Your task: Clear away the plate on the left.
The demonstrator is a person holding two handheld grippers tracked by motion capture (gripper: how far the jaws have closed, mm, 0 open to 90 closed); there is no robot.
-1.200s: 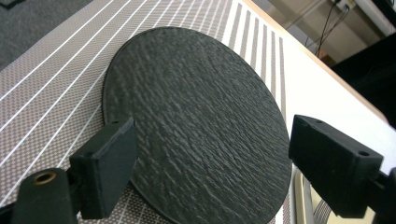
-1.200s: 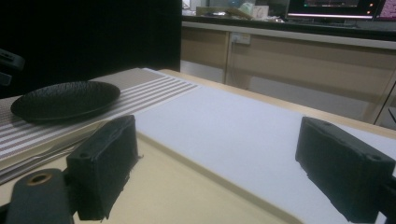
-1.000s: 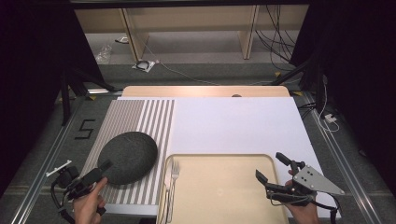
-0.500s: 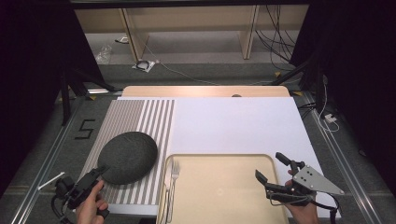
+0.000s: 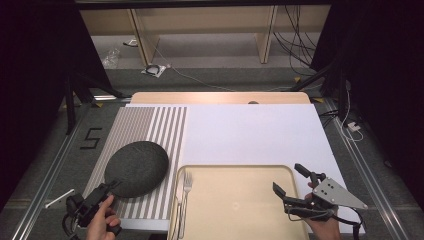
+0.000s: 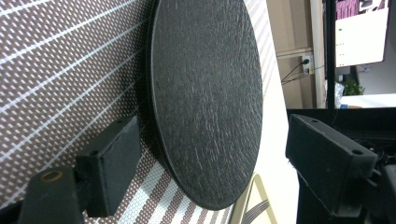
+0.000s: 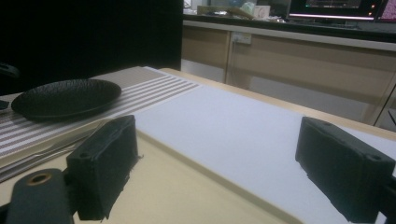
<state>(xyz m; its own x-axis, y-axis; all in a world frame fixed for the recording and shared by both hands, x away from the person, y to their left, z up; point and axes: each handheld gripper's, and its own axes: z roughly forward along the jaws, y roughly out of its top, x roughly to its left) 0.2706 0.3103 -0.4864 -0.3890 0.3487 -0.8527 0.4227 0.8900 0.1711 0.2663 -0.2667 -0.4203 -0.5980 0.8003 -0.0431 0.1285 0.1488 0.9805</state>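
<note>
High view: looks forward and down from above the person's side, taking in the whole desk (image 5: pixel 250 130).
Left gripper view: rolled sideways, very near the plate (image 6: pixel 205 102), between its own jaws.
Right gripper view: low over the tray (image 7: pixel 177 186), facing across the desk to the plate, far off.
Shared: plate (image 5: pixel 136 168), striped mat (image 5: pixel 150 125), tray.

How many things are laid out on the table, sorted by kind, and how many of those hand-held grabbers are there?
Black plate: 1
Fork: 1
Beige tray: 1
Striped placemat: 1
White mat: 1
Hand-held grippers: 2, the left gripper and the right gripper, both open
Total: 7
</note>
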